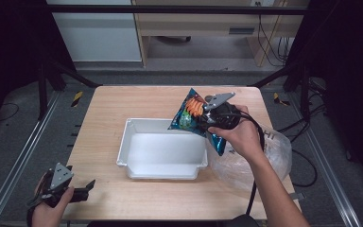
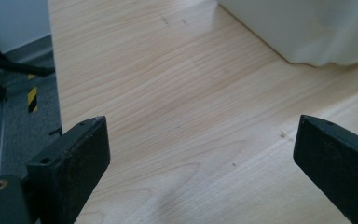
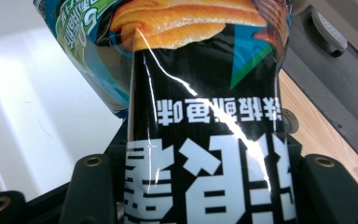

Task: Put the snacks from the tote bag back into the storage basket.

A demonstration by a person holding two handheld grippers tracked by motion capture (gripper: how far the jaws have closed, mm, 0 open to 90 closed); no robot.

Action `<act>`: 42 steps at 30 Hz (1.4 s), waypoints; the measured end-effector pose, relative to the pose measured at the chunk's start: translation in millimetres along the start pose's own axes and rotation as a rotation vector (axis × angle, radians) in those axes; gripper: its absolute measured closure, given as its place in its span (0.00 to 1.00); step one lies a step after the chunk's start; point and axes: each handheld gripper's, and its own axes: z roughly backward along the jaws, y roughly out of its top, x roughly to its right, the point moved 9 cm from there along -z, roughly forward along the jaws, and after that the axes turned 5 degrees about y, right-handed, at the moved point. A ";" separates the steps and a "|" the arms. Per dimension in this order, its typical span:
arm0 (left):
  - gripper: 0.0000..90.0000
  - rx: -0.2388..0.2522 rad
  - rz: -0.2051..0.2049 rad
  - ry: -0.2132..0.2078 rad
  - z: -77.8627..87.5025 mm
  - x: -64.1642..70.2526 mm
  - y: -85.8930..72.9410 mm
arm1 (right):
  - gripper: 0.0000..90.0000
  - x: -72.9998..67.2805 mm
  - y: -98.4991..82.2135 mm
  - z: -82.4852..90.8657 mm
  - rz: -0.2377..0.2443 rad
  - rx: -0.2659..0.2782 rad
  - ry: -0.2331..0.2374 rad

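At the near left corner of the table (image 1: 123,198), the left claw (image 1: 89,185) lies low in the person's left hand (image 1: 52,208), its two black jaws spread wide with nothing but bare wood between them. Ahead of it and to its right sits the white tray (image 1: 160,153); in the left gripper view a corner of that tray (image 2: 307,32) shows just beyond the jaws, well apart from them.

Farther right, the right claw (image 1: 207,122) is clamped on a snack bag (image 1: 191,113), held in the person's right hand (image 1: 238,135). The bag hangs tilted above the tray's far right corner, clear of the table. In the right gripper view the snack bag (image 3: 205,140) runs up between the jaws, its printing upside down, with the white tray beneath it to the left. Just behind the right claw, on the table's right edge, lies a crumpled clear plastic bag (image 1: 260,161), possibly empty, though glare makes that hard to judge.
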 end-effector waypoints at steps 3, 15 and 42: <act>0.04 0.000 0.004 0.005 -0.4 -6.3 -1.8 | 0.49 -0.7 2.0 1.6 -0.012 0.000 -0.014; 0.04 0.020 0.007 0.015 4.7 -4.8 1.0 | 0.49 -11.0 15.3 -14.6 0.022 -0.010 0.010; 0.04 0.041 0.023 0.006 9.1 -4.1 5.9 | 0.49 -55.4 45.0 -53.1 0.165 -0.031 0.133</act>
